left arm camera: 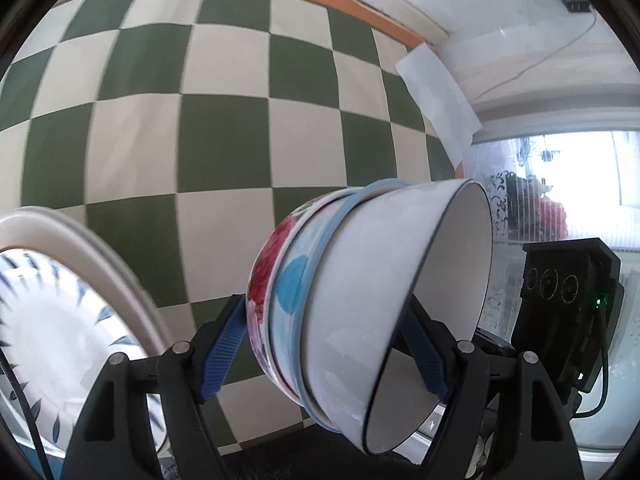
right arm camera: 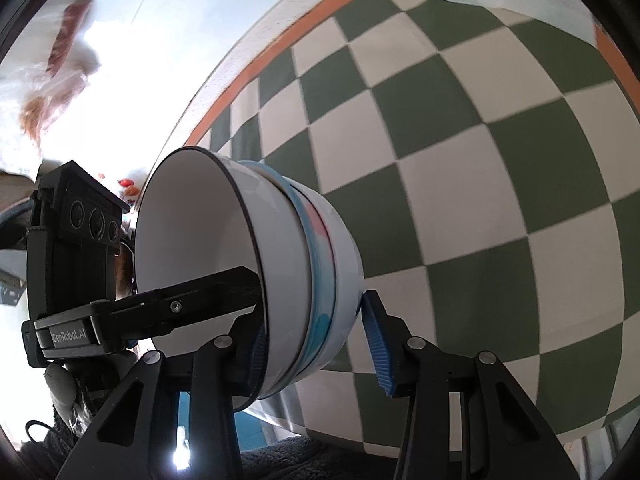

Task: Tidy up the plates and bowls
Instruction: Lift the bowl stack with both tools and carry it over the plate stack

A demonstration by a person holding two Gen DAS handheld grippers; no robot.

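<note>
Green-and-white checked cloth (left arm camera: 224, 128) with an orange border fills the background of both views. In the left wrist view, a stack of plates (left arm camera: 80, 236) sits at the far left; the top plate has a blue leaf pattern and the ones beneath it have plain cream rims.

Right of the plates, the left gripper (left arm camera: 326, 304) clamps a nest of three bowls (left arm camera: 360, 280) lying on its side with the mouth facing right. Its jaws are spread wide. One blue pad presses the base of the outermost floral bowl (left arm camera: 264, 276) and the other reaches inside the innermost white bowl (left arm camera: 372, 264). A pale blue-rimmed bowl sits between those two. A sheet of paper (left arm camera: 436, 96) lies at the cloth's edge further right, and beyond it is a bright window (left arm camera: 580, 184).

In the right wrist view, the left gripper's black body is on the left, with one finger running into the white bowl's mouth. The nest stands in the middle, in front of the cloth, tilted with its mouth to the left. Whether it touches the cloth cannot be told.

The right gripper (right arm camera: 316, 312) holds the same nest about half open. Its left pad is tucked behind the white rim, and the tip of its right pad (right arm camera: 376, 344) meets the base of the outermost bowl.
</note>
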